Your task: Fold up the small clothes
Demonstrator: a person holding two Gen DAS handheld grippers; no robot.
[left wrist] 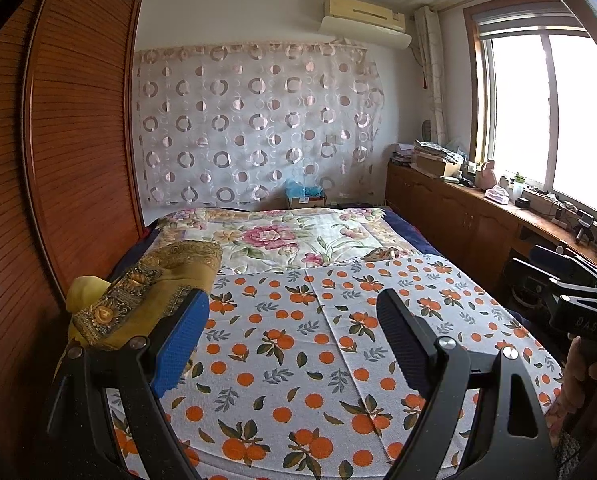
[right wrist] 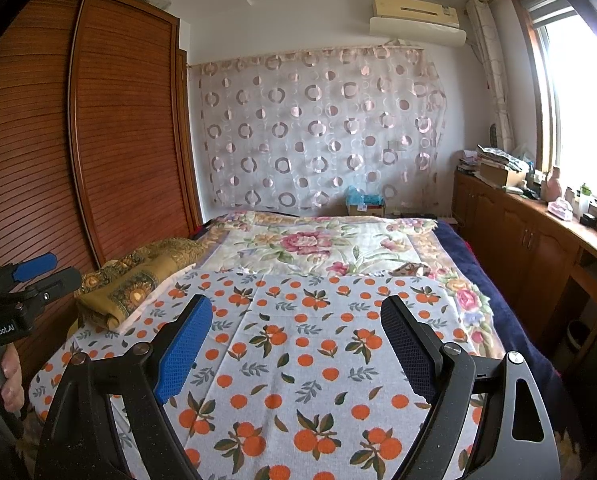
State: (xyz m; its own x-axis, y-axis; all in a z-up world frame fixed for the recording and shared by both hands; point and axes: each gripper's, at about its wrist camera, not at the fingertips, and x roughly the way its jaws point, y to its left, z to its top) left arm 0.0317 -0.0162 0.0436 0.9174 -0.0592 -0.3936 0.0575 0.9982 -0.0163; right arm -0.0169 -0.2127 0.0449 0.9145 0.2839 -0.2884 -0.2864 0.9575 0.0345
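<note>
Left gripper (left wrist: 294, 316) spread wide, nothing between the pads, hovering above the orange-print cloth (left wrist: 298, 360). Right gripper (right wrist: 296, 322) likewise released and empty over the same cloth. Each tool visible at the edge of the other's view, held in a hand (right wrist: 8, 376). Only candidate garment in sight: small patterned fabric piece (left wrist: 380, 255) at about 1 o'clock from the left tool, lying where the orange print meets the floral quilt (left wrist: 282, 236); too small to identify with certainty. Folded mustard blanket (left wrist: 146, 292) at 10 o'clock, just beside the left finger in view. Judged light, limp, non-fragile, prone to bunching and slipping on the cloth; best pinched at two corners of one edge, one tool each.
</note>
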